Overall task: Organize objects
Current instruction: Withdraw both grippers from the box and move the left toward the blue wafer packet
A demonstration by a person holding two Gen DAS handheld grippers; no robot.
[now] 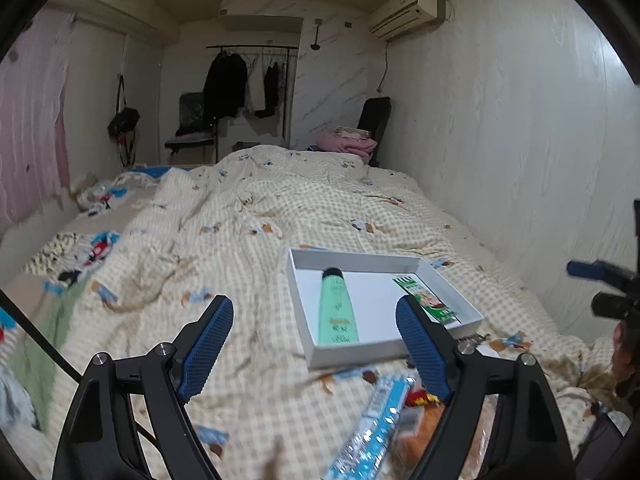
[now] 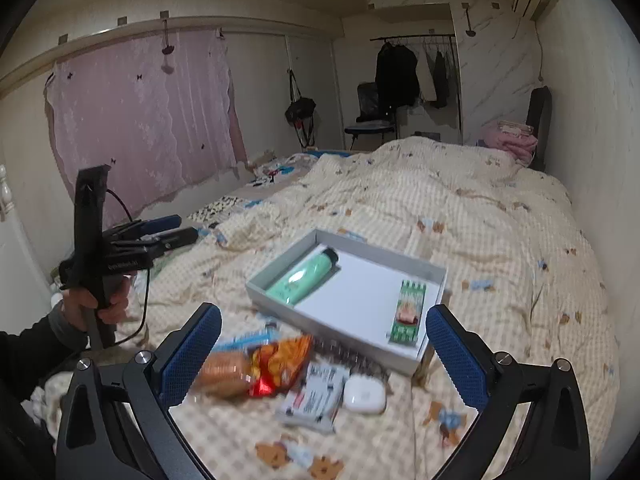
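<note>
A white shallow box (image 1: 320, 354) (image 2: 280, 308) lies on the bed. In it are a mint-green tube (image 1: 336, 308) (image 2: 304, 278) and a green snack packet (image 1: 426, 300) (image 2: 408, 314). Loose items lie in front of the box: an orange snack bag (image 2: 286, 360), a wrapped bun (image 2: 224, 372), a white earbud case (image 2: 364, 394), a small white packet (image 2: 316, 396) and a blue strip pack (image 1: 372, 428). My left gripper (image 1: 316, 316) is open and empty above the quilt, left of the box. My right gripper (image 2: 324, 324) is open and empty above the loose items.
The bed has a rumpled checked quilt (image 1: 260, 208). A wall (image 1: 520, 140) runs along the right. Clothes lie at the bed's left edge (image 1: 80, 248). A pink folded pile (image 1: 348, 142) and chairs stand beyond the bed. The left gripper also shows in the right wrist view (image 2: 172, 230).
</note>
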